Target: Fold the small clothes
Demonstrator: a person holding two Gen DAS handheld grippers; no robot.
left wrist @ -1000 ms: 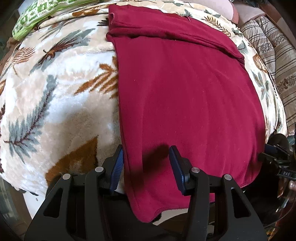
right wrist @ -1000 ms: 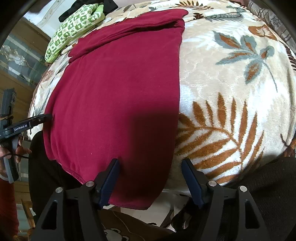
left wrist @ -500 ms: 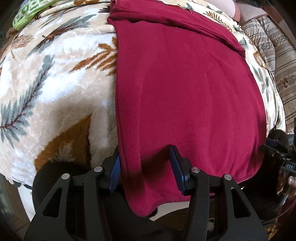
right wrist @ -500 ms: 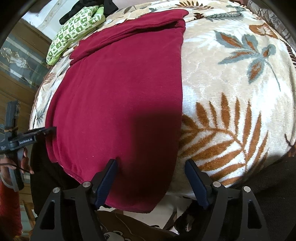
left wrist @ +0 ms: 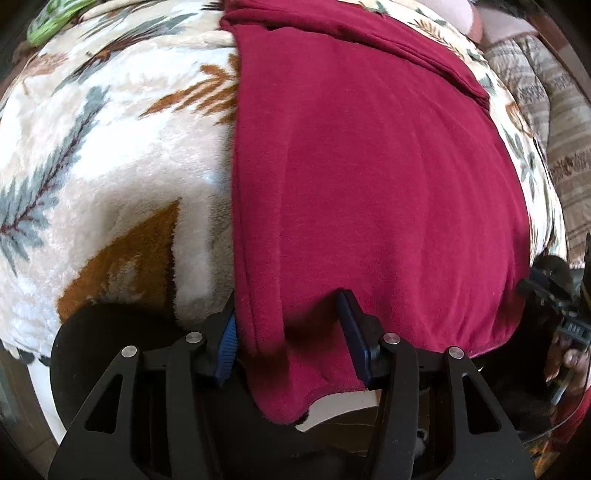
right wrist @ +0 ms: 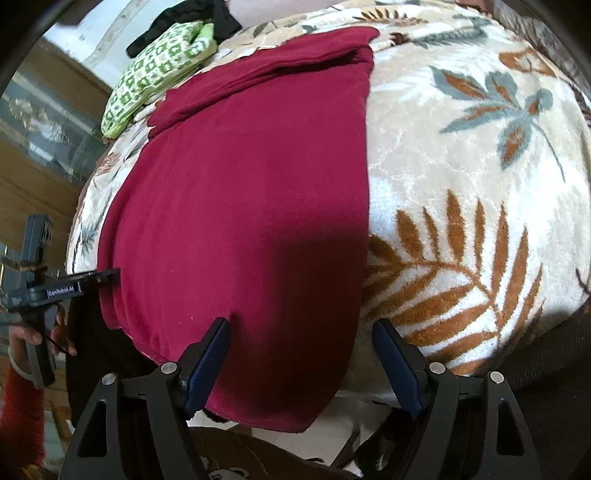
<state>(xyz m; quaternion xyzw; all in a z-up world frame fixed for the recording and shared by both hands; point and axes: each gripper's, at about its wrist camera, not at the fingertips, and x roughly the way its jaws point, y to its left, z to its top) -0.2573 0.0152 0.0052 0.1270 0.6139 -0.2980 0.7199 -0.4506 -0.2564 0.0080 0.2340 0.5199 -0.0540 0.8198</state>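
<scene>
1. One dark red garment (left wrist: 369, 184), laid flat on a leaf-print blanket (left wrist: 110, 166) over a bed, far end folded over into a band, near hem hanging off the bed edge.
2. Two grippers. Left gripper (left wrist: 286, 325): fingers part-open and straddling the garment's near-left corner, left finger outside the side edge, right finger on top of the cloth; cannot tell if the pads press the cloth.
3. Right gripper (right wrist: 301, 345): fingers wide, having just been opening; the garment's near-right corner lies between them, the left finger over the cloth, the right finger over bare blanket. No pinch seen.
4. One green-and-white patterned cloth (right wrist: 155, 74) at the far corner of the bed, with one black item (right wrist: 184, 22) just behind it.
5. Right wrist view only: the black item, a wood-and-glass cabinet (right wrist: 40, 140) on the left, and the left gripper's handle held in a hand (right wrist: 40, 332) with a red sleeve.
6. Left wrist view only: a striped beige quilt (left wrist: 557, 122) at the right edge, plus the right gripper seen from the side past the hem.
</scene>
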